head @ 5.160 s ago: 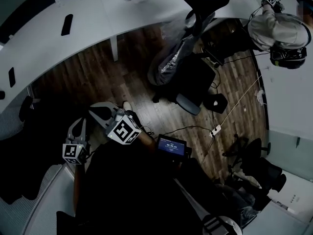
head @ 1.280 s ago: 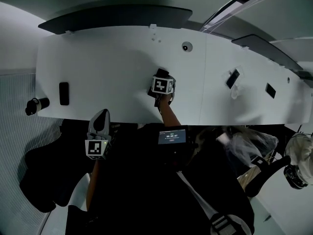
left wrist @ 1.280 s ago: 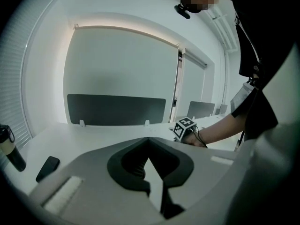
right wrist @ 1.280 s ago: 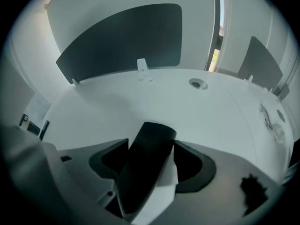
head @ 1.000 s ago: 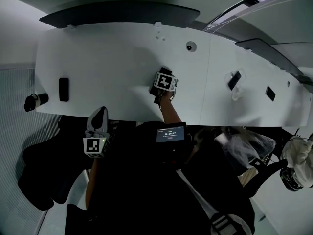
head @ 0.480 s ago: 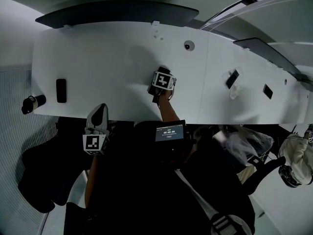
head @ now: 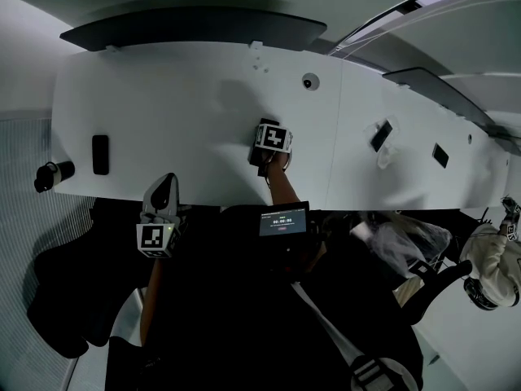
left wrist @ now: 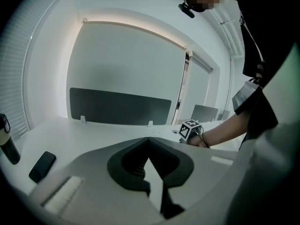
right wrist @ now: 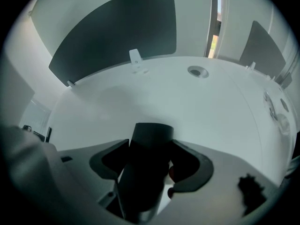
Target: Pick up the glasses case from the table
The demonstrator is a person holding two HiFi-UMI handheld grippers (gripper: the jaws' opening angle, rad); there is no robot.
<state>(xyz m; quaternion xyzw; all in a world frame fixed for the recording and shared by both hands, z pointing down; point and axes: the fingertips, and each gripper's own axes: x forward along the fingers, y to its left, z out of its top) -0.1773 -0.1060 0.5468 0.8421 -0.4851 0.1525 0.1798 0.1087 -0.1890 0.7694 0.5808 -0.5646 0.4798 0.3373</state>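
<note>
Item: glasses case [right wrist: 150, 135], dark, ctr frame, clamped betw. right gripper [right wrist: 147, 161] fingers, prob. for lift off table [right wrist: 197, 111]. Left gripper [left wrist: 149, 146], lower ctr: fingers closed together, empty, kept aside.

Right claw [right wrist: 146, 153] reaches forward, clamped; left claw [head: 164, 192] hangs back, closed.

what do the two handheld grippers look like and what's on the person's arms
The left gripper and right gripper are pale grey moulded shells with dark inner pads. Each carries a cube of black-and-white square markers. The person wears dark short sleeves, leaving the forearms bare.
</note>
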